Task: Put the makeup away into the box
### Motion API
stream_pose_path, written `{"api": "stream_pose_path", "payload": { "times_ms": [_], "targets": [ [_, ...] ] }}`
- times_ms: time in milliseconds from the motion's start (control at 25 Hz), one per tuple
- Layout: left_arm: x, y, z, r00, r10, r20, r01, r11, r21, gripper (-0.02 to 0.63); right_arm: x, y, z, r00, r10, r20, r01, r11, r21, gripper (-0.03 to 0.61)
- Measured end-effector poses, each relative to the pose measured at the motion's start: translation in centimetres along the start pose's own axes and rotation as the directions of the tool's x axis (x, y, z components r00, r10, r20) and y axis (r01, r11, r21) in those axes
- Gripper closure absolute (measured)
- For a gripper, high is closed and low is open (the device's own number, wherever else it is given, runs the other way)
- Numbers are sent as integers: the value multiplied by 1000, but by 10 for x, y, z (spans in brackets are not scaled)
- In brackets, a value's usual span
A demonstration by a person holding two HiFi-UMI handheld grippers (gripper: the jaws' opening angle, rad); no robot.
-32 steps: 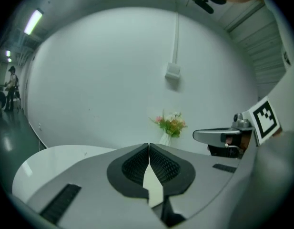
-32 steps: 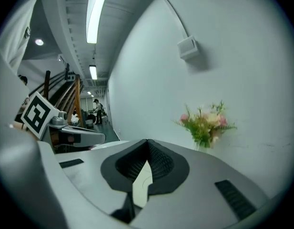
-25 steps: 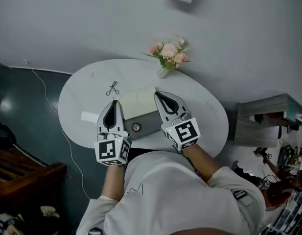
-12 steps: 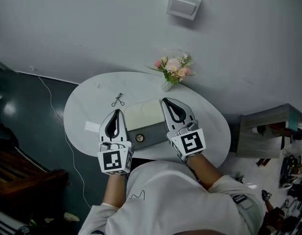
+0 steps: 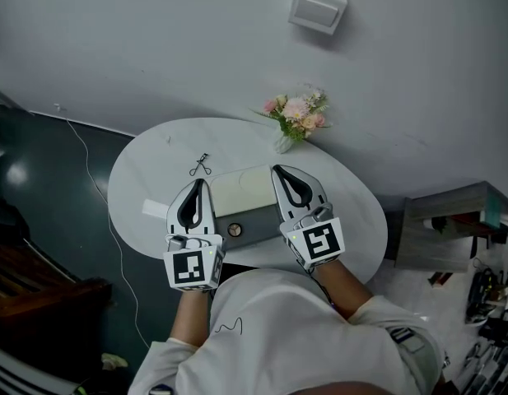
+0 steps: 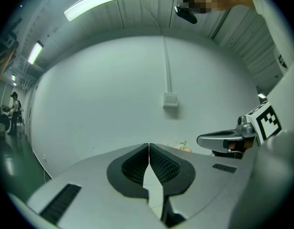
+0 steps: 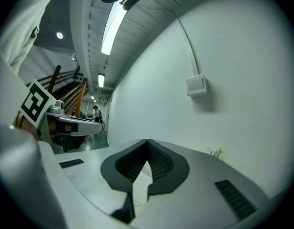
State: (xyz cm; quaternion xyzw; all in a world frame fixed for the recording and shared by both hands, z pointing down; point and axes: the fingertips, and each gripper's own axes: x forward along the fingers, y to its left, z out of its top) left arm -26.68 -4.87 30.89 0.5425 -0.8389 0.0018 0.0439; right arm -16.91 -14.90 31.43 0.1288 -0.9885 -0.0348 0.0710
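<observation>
At the middle of the white oval table (image 5: pixel 340 200), near its front edge: box (image 5: pixel 245 192), cream lid down, long axis left to right, grey front with round clasp (image 5: pixel 234 230) toward the person. Both ends partly hidden behind left gripper (image 5: pixel 198 184) and right gripper (image 5: pixel 277 171), each pressed together on nothing. Behind, leftward: eyelash curler (image 5: pixel 200 165), lying slantwise, too small for detail. At the far edge, flower vase (image 5: pixel 293 118).

I read a white oval table (image 5: pixel 344 208) on dark floor. On it:
- a box (image 5: pixel 244 194), cream top and grey front, at the near middle
- an eyelash curler (image 5: pixel 200 165) left of it
- a flat white slip (image 5: pixel 154 209) near the left edge
- a small vase of pink flowers (image 5: pixel 293 115) at the far edge
</observation>
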Motion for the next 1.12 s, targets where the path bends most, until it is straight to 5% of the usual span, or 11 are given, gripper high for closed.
{"api": "stream_pose_path", "payload": {
  "times_ms": [1120],
  "targets": [
    [-5, 2, -15, 1000, -11, -21, 11, 1000, 6, 592, -1, 1, -5, 999, -19, -41, 18, 1000, -13, 581]
  ]
}}
